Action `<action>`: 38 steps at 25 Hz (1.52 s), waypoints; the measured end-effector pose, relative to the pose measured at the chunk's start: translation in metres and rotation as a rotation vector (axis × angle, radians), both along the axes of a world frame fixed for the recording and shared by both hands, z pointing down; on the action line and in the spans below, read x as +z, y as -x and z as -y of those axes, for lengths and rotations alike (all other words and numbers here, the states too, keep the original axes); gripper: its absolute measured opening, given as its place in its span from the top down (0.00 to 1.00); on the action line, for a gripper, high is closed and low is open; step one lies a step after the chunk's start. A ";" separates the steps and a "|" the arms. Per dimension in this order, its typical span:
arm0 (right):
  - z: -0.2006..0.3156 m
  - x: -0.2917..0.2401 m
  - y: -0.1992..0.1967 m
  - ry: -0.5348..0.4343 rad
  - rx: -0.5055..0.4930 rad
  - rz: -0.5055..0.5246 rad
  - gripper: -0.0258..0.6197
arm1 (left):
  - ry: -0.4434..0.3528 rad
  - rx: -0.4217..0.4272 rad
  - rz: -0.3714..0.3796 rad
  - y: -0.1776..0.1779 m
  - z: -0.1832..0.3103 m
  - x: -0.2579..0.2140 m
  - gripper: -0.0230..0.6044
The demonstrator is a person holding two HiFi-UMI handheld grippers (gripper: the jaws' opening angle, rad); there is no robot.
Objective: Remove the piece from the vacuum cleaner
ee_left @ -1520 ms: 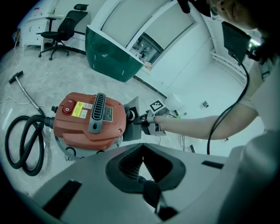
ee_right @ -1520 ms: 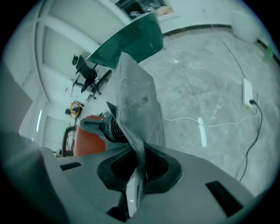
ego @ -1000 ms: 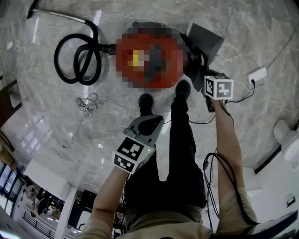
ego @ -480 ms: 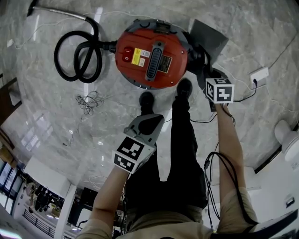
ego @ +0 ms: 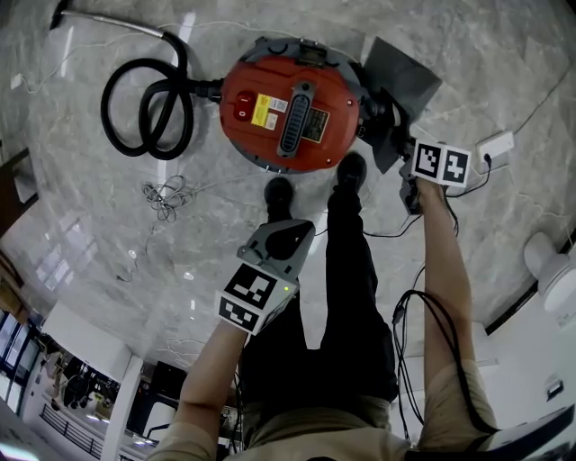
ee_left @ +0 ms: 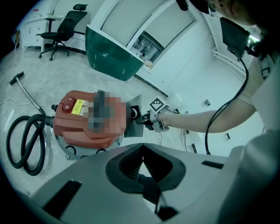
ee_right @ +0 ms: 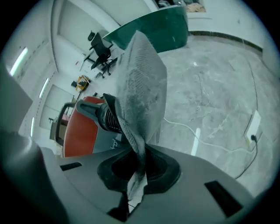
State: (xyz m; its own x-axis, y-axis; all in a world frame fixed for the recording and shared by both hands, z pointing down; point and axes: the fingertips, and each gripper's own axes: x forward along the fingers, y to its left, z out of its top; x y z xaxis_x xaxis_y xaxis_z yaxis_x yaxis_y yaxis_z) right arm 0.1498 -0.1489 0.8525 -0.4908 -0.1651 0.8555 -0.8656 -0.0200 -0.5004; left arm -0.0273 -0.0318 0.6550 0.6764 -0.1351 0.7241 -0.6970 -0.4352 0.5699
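A round red vacuum cleaner (ego: 288, 112) stands on the marble floor in front of the person's shoes. A grey fabric bag (ego: 400, 81) hangs from a black ribbed connector (ee_right: 107, 116) on its right side. My right gripper (ego: 402, 155) is shut on the lower edge of that bag (ee_right: 142, 87), and the cloth runs down between its jaws (ee_right: 138, 175). The left gripper view shows the same grip from the side, beside the vacuum cleaner (ee_left: 87, 120). My left gripper (ego: 290, 232) hovers above the person's legs, away from the vacuum, with its jaws (ee_left: 141, 164) together and nothing between them.
A coiled black hose (ego: 148, 108) and its metal wand (ego: 117, 27) lie left of the vacuum. A tangle of white cord (ego: 166, 198) lies on the floor, and a power strip (ego: 497, 142) at the right. A green desk (ee_left: 113, 57) and an office chair (ee_left: 65, 28) stand far off.
The right gripper has rolled about its own axis while it keeps hold of the bag; its marker cube now sits further right. The left gripper has not moved.
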 end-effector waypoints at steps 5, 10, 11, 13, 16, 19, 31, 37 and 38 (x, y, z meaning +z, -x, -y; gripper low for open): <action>0.000 0.002 -0.008 -0.134 -0.317 -0.269 0.94 | 0.001 0.006 -0.013 -0.005 0.001 -0.001 0.96; 0.002 0.002 -0.010 -0.100 -0.135 -0.175 0.94 | 0.002 0.013 -0.002 -0.002 0.000 0.001 0.96; 0.003 0.002 -0.009 -0.047 0.014 -0.081 0.94 | 0.001 0.012 -0.002 -0.001 0.000 0.001 0.96; 0.004 0.002 -0.008 0.028 0.229 0.036 0.94 | 0.002 0.012 -0.001 0.000 -0.001 0.001 0.96; 0.003 0.004 -0.007 0.111 0.492 0.177 0.94 | 0.000 0.012 -0.007 -0.002 -0.001 0.000 0.96; 0.004 0.004 -0.009 0.126 0.499 0.205 0.94 | -0.003 0.007 -0.017 -0.004 0.000 -0.002 0.96; 0.031 -0.001 -0.071 -0.222 -0.388 -0.513 0.94 | 0.001 0.031 0.005 0.000 -0.008 0.006 0.96; 0.017 -0.005 -0.053 -0.257 -0.459 -0.414 0.94 | 0.018 0.048 -0.003 -0.020 -0.008 0.010 0.96; 0.015 -0.004 -0.053 -0.257 -0.452 -0.408 0.94 | 0.012 0.050 -0.006 -0.022 -0.005 0.008 0.96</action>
